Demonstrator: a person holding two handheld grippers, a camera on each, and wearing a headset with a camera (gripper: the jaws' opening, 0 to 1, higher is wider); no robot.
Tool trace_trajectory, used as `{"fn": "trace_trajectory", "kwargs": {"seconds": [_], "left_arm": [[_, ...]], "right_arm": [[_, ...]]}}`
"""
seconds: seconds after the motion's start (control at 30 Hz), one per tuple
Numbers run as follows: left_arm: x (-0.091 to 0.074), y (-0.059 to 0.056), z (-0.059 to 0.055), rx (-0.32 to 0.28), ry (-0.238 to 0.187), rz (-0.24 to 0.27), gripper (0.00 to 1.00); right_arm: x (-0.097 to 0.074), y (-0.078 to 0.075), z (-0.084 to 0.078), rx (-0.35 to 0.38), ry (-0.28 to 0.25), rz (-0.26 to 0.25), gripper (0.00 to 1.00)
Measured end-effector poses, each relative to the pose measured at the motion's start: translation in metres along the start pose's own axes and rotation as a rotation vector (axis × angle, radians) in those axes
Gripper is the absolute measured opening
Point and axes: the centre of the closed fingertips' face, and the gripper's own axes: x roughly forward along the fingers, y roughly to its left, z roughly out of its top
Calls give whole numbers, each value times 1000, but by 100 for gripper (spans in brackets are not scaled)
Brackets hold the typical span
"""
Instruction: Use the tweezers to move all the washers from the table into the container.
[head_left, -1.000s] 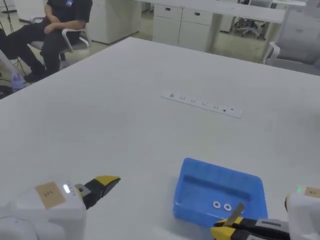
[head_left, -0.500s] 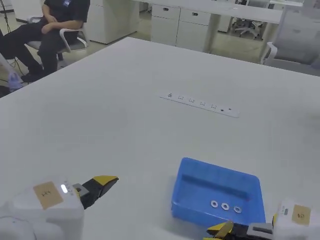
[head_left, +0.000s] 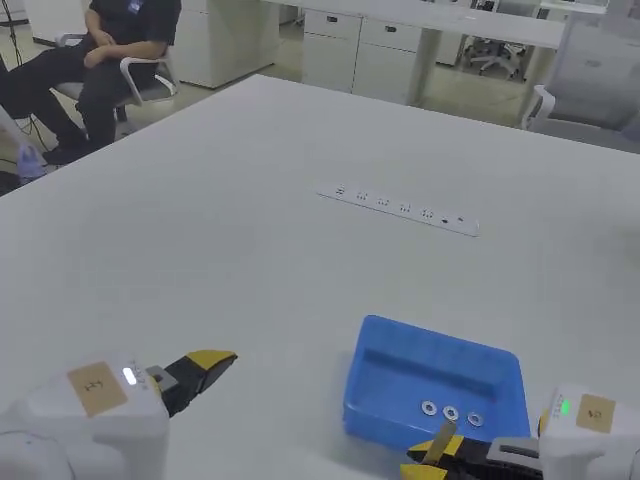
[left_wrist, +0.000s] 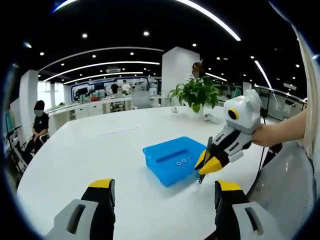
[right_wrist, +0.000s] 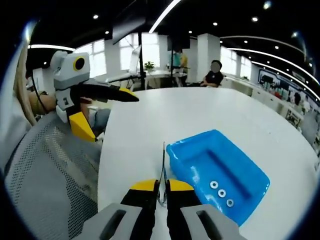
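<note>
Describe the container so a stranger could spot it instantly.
On the wide white table, look at the near side, just beyond the right hand-held gripper shut on the tweezers. The container is a shallow rectangular tray with three washers inside, and it is the only bright blue thing there.

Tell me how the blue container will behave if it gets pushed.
The blue container looks like thin plastic, holding just three washers, so probably light and apt to slide on the smooth table. Its low, wide shape makes tipping unlikely.
</note>
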Motion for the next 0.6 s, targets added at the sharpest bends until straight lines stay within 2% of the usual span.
{"fn": "trace_trajectory", "kwargs": {"seconds": [0.27,0.4,0.6], "left_arm": [[0,0,0,4,1,-1,83],[1,0,0,4,2,-2,83],[1,0,0,6,3,-1,83]], "right_arm": [[-15,-10,32,233,-144,10,3],[-22,-18,43,276,-180,11,3],[-25,-27,55,281,-201,6,3]]}}
